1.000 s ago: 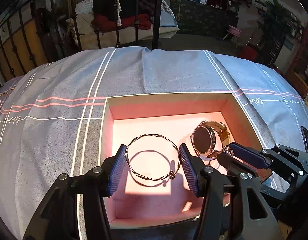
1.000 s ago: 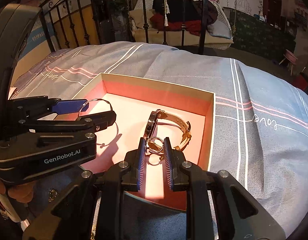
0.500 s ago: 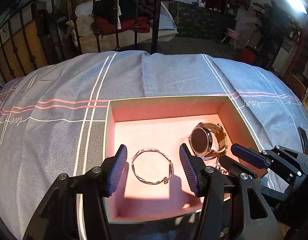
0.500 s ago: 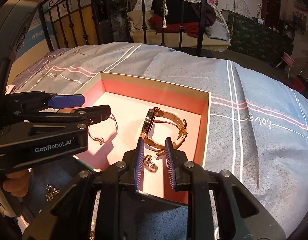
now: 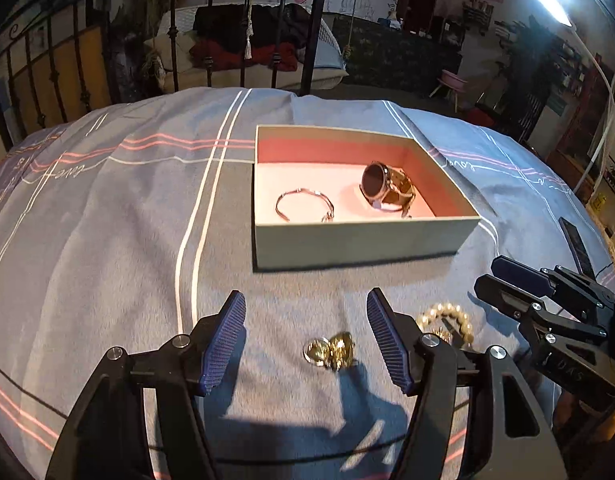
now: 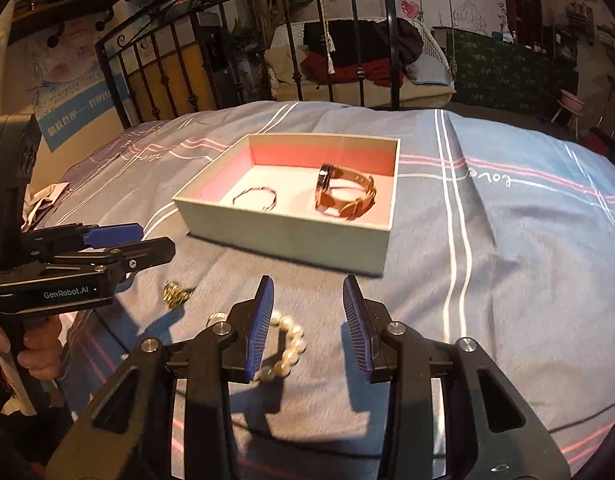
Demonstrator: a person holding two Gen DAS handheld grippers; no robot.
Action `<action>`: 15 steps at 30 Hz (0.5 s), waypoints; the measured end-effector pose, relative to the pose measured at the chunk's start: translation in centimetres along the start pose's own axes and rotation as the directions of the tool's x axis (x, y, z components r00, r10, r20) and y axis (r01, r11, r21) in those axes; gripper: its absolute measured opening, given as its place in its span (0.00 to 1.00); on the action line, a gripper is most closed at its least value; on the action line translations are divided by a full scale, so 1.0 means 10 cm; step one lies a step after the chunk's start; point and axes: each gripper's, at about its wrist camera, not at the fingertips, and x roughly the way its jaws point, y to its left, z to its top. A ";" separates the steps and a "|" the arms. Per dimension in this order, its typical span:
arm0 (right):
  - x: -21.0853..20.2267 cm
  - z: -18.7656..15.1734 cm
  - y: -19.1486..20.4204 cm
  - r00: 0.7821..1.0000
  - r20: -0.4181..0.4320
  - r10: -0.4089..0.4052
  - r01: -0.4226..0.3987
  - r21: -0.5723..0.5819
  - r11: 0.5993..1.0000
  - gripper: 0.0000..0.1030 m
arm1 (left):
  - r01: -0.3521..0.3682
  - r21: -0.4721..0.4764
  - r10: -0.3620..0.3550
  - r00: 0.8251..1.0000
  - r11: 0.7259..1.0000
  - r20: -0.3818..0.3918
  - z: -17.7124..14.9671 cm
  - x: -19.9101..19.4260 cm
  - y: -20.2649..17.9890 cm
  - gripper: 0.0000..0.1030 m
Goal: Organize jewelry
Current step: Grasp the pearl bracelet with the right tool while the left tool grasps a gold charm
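Note:
An open box (image 5: 363, 242) (image 6: 283, 236) with a pink inside lies on the bedspread. In it are a thin silver bangle (image 5: 303, 205) (image 6: 254, 197) and a watch with a tan strap (image 5: 385, 190) (image 6: 343, 194). My left gripper (image 5: 305, 334) is open and empty, above small gold earrings (image 5: 331, 350) (image 6: 174, 292) on the spread. My right gripper (image 6: 309, 320) is open and empty; a pearl bracelet (image 6: 285, 350) (image 5: 447, 320) lies by its left finger (image 6: 259, 326).
The box sits on a blue-grey striped bedspread (image 5: 127, 220). A black iron bed frame (image 5: 243, 32) stands behind it. A dark flat object (image 5: 575, 246) lies at the right. My left gripper also shows at the left in the right wrist view (image 6: 123, 244).
Both grippers pulled back out of the box toward the near side. The bangle and a ring were let go inside it. The right gripper opened wide. Earrings and pearl bracelet came into view.

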 end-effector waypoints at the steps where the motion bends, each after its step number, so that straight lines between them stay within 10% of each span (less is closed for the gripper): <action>1: 0.00 -0.08 0.04 1.000 -0.017 0.002 -0.003 -0.006 1.000 0.31 | -0.006 0.007 0.006 1.000 1.000 -0.011 -0.09 0.00 -0.02 0.60; 9: 0.15 -0.26 0.12 0.994 -0.100 -0.035 0.034 -0.006 0.999 0.31 | -0.055 0.067 0.057 0.998 0.996 -0.021 -0.26 0.07 -0.10 0.59; 15: 0.19 -0.19 0.03 0.958 -0.173 -0.229 0.212 -0.114 0.971 0.30 | -0.074 0.041 0.075 0.997 0.996 -0.015 -0.26 0.03 0.02 0.59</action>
